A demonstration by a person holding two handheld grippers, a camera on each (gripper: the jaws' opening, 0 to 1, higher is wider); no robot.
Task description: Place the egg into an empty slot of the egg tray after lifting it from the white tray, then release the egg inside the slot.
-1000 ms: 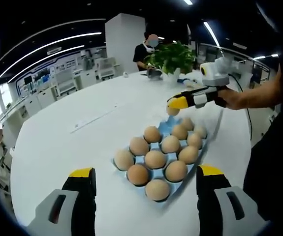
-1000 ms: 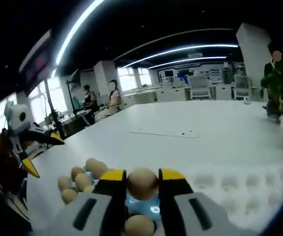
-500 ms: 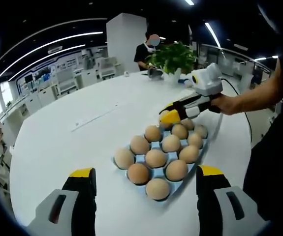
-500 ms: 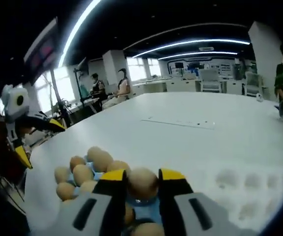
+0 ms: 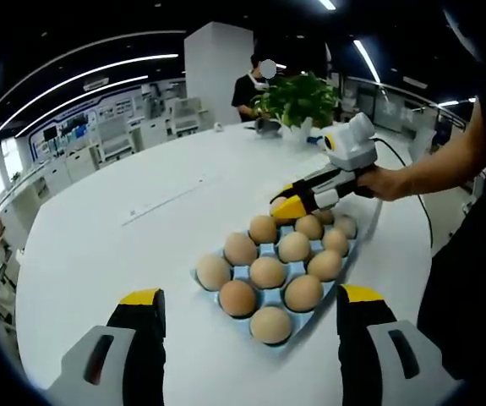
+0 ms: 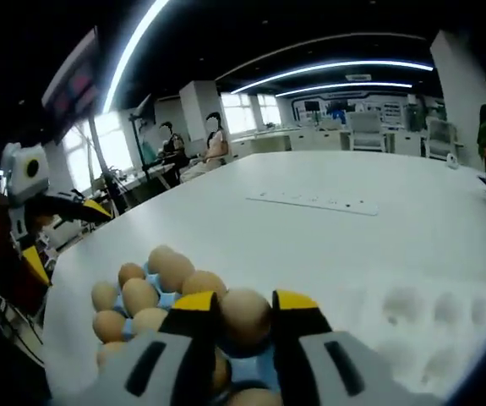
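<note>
A blue egg tray (image 5: 210, 290) with several brown eggs lies on the white table. My right gripper (image 5: 288, 201) reaches in from the right, over the tray's far end, held by a person's hand. In the right gripper view that gripper (image 6: 244, 309) is shut on a brown egg (image 6: 244, 315), just above the blue tray (image 6: 261, 368) and its eggs. My left gripper (image 5: 251, 298) stands open near the tray's near end, nothing between its jaws. It also appears at the left edge as the left gripper (image 6: 44, 228). The white tray (image 6: 420, 309) lies to the right.
A potted green plant (image 5: 297, 97) stands at the table's far side, with a person behind it. A long strip (image 6: 312, 200) lies on the table (image 5: 124, 245). People sit at far desks (image 6: 192, 152).
My right gripper has carried the egg lower and further over the blue tray, from beyond its far end to just above the eggs. The left gripper has stayed put.
</note>
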